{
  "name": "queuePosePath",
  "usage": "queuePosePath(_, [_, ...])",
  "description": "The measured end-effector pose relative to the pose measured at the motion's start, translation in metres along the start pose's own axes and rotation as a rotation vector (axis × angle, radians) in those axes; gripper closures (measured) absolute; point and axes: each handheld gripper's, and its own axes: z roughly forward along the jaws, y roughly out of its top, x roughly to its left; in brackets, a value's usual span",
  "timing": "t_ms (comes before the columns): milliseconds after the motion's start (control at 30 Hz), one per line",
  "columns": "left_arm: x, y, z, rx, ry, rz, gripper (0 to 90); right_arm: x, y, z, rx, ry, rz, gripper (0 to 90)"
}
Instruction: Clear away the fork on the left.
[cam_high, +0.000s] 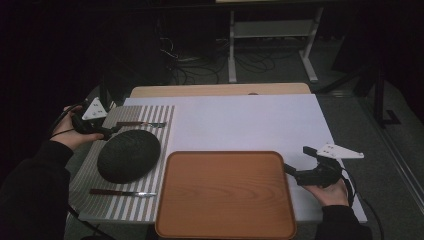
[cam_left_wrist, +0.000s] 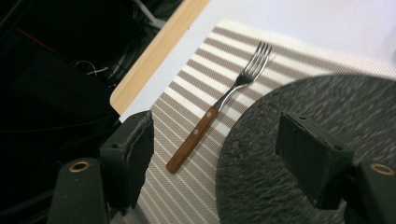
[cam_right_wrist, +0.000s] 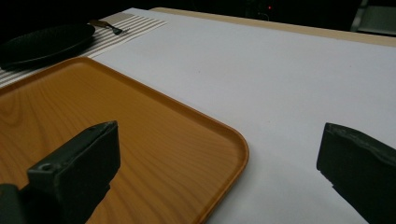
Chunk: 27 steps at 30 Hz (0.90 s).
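Observation:
A black round plate (cam_high: 129, 155) lies on a striped placemat (cam_high: 90, 197) at the table's left. A wooden-handled fork (cam_high: 141, 124) lies on the mat beyond the plate, and a wooden-handled knife (cam_high: 122, 192) lies on its near side. My left gripper (cam_high: 111, 130) hovers open at the plate's far left edge. In the left gripper view its jaws (cam_left_wrist: 215, 154) straddle the fork's handle (cam_left_wrist: 194, 140) and the plate's rim (cam_left_wrist: 317, 140). A brown wooden tray (cam_high: 225, 197), bare, sits at the front centre. My right gripper (cam_high: 298, 160) is open at the tray's right edge, over the tray's corner (cam_right_wrist: 233, 140).
A white sheet (cam_high: 250, 122) covers the table to the right of the mat, with the tabletop's wooden edge (cam_high: 220, 90) showing beyond it. The floor behind holds cables and a white table frame (cam_high: 270, 45). Dark surroundings flank the table.

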Motion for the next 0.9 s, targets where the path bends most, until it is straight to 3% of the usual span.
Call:
queuePosePath(433, [0.011, 0.006, 0.026, 0.054, -0.014, 0.166, 34.5, 0.000, -0.001, 0.002, 0.019, 0.004, 0.001, 0.0])
queuePosePath(667, [0.013, 0.007, 0.042, 0.058, -0.038, 0.247, 41.3, 0.000, -0.001, 0.003, 0.025, 0.013, 0.002, 0.0])
queuePosePath(900, [0.011, 0.008, 0.061, 0.062, -0.061, 0.272, 44.1, 0.001, -0.002, 0.005, 0.043, 0.019, -0.002, 0.0])
